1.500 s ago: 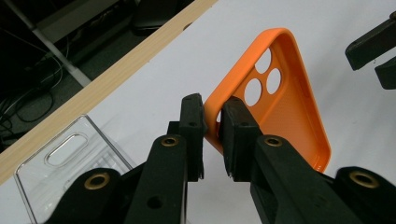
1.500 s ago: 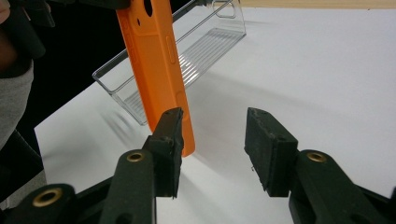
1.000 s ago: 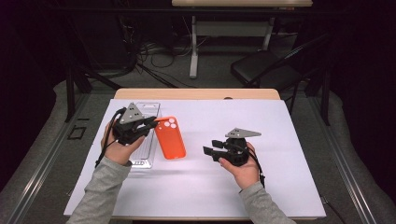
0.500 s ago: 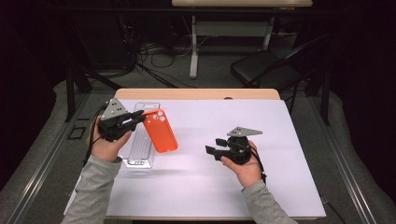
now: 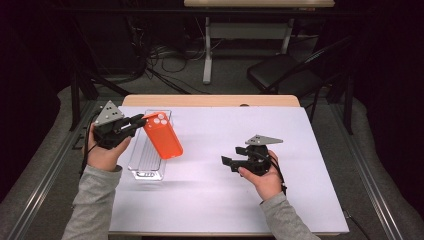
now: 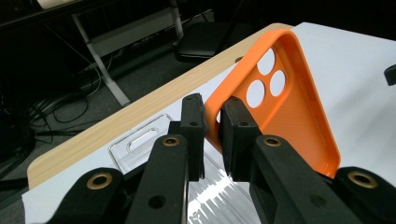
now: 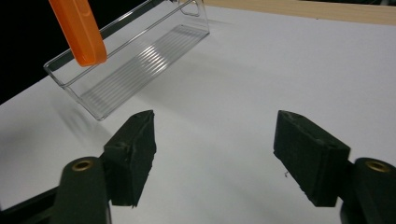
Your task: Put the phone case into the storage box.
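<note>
Clear plastic tray [image 5: 148, 150] has nothing in it, my left gripper [image 6: 212, 123] pinches the orange phone case [image 6: 280, 107] above it, right gripper [image 7: 215, 149] spread wide.

Left gripper [image 5: 136, 123] is carrying the orange phone case [image 5: 163, 135] up off the white table surface [image 5: 215, 200], where it was lying flat 1 s ago just right of the clear plastic tray [image 5: 145, 162]. Case is now hanging tilted, camera-hole end pinched between the jaws, lower end over the tray's right wall. The left hand [image 5: 104, 152] is pulling back toward the table's left edge and rotating, so the jaws are now pointing right across the tray rather than down at it. The tray, partly covered by the gripper before, is showing most of its length.
</note>
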